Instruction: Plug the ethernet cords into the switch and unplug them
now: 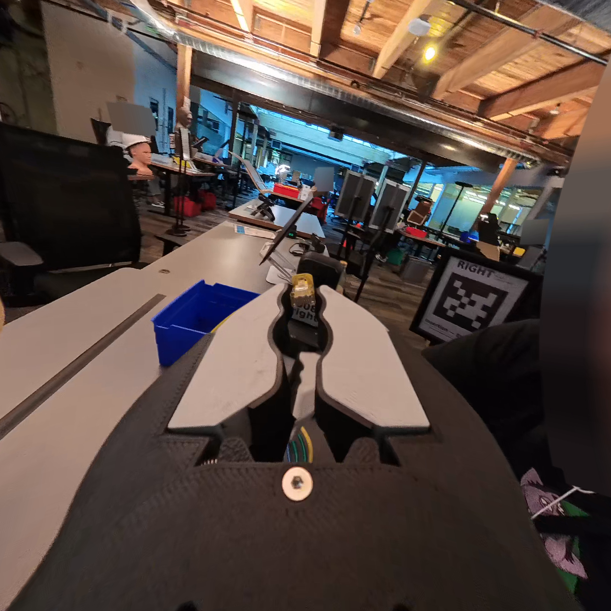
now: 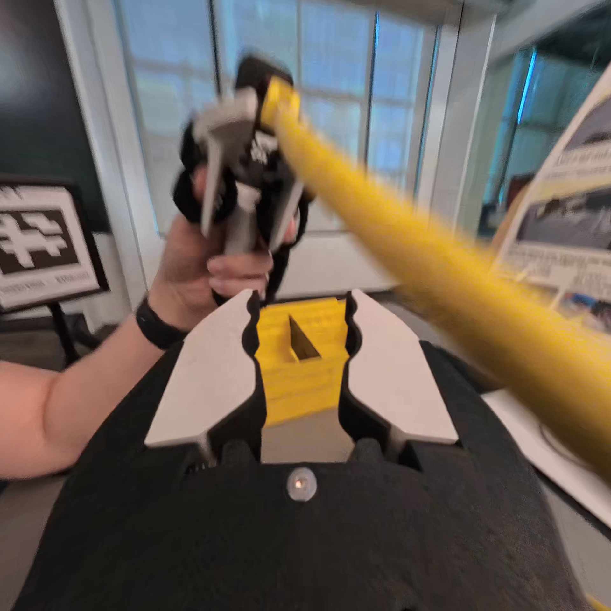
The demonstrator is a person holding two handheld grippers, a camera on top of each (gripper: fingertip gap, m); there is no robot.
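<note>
From my left wrist feed I see a blue bin [image 1: 201, 317] left of centre on the grey desk [image 1: 82, 330], a framed black-and-white marker sign [image 1: 472, 302] at right and a mannequin head [image 1: 140, 155] upper left. My right feed shows windows [image 2: 334, 99] across the top.

Left gripper [image 1: 301, 292]: matt pale grey finger plates, faintly scuffed, on a black body with fine ribbed print texture; shiny metal screw [image 1: 297, 483] set in the body below the fingers. Between the tips, an ethernet plug [image 1: 301, 288] of clear glossy plastic with a yellow boot. Left of the gripper, blue bin [image 1: 198, 319], smooth glossy plastic. Under it, table [image 1: 82, 330], smooth matt grey laminate with a dark inlaid strip. High above, ceiling [image 1: 396, 33] of bare warm wood beams.

Right gripper [image 2: 301, 305]: same matt grey plates, black textured body. Beyond its tips, yellow block [image 2: 297, 380], layered, matt printed plastic. Yellow cable [image 2: 429, 264], blurred, smooth sheath
</note>
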